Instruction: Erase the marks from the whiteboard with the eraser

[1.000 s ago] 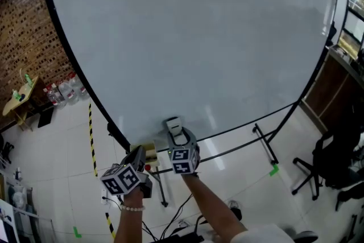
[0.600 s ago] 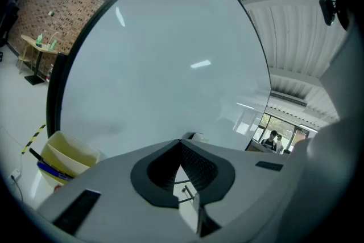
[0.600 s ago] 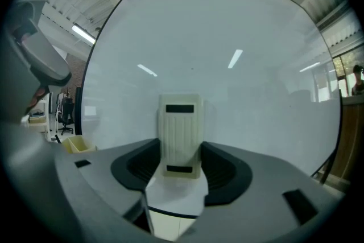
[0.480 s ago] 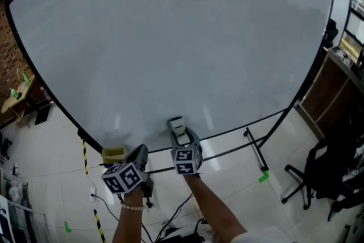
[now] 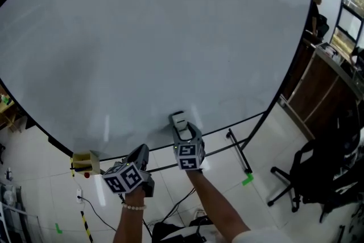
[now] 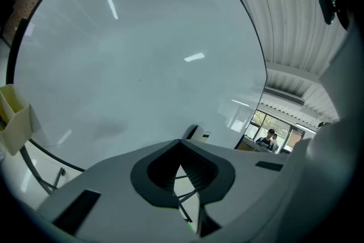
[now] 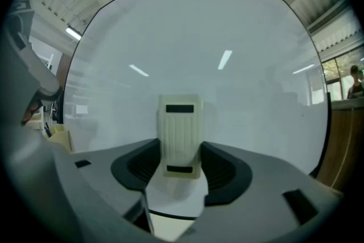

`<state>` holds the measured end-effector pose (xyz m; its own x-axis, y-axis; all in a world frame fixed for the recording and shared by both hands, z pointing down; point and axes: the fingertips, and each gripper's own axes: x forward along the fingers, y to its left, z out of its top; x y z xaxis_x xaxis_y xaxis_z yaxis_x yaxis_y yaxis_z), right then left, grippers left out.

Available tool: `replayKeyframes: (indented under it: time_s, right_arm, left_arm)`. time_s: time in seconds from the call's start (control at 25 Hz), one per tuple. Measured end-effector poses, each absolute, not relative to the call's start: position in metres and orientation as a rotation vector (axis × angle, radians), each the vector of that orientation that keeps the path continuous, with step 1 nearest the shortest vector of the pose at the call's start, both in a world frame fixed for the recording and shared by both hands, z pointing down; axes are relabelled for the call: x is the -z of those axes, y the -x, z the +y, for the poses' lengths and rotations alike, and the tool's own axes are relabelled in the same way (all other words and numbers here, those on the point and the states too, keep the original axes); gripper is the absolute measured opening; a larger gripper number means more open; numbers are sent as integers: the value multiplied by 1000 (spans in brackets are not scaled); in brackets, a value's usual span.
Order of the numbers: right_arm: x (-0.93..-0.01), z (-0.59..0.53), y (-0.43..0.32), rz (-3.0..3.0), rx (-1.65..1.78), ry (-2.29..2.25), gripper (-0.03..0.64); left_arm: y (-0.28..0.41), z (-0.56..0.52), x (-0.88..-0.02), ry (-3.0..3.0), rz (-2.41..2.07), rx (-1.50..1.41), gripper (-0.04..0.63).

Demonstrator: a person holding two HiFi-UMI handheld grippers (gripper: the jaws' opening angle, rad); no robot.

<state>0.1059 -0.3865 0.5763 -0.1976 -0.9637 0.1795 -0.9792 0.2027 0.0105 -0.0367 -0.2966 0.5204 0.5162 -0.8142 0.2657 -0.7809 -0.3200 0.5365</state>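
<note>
Head view. Obs. 1: which step is this?

Obs. 2: Wiping, I judge. The right gripper is clamped on the eraser and holds it low on the whiteboard, near the bottom edge and a little right of centre. I can't confirm from here that the pad is touching.

Obs. 1: Left side?

Obs. 2: The left gripper hangs below the board's bottom rail, apart from it. In the left gripper view its tips meet with nothing between them.

Obs. 1: Any marks left?

Obs. 2: None that I can make out in any view, so the task looks nearly done, or what remains is too faint to see.

Obs. 1: Next move?

Obs. 2: Probably a flat, even sweep with the pad square to the surface. The board is on a free-standing frame and may rock under pressure.

Obs. 1: Materials?

Obs. 2: In the right gripper view the eraser is a cream plastic rectangle with a ribbed back and two dark slots. The board is glossy, shows streaks of ceiling light, and has a thin black rim. A yellow box sits at its lower left edge.
</note>
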Motion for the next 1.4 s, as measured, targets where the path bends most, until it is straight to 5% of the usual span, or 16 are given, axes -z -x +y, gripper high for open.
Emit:
replayKeyframes:
  time_s: [1.4]
  right_arm:
    - [-605, -447, -634, -2202, -150, -1934, 250]
  left_arm:
    - [-389, -349, -558, -2193, -1143, -37, 0]
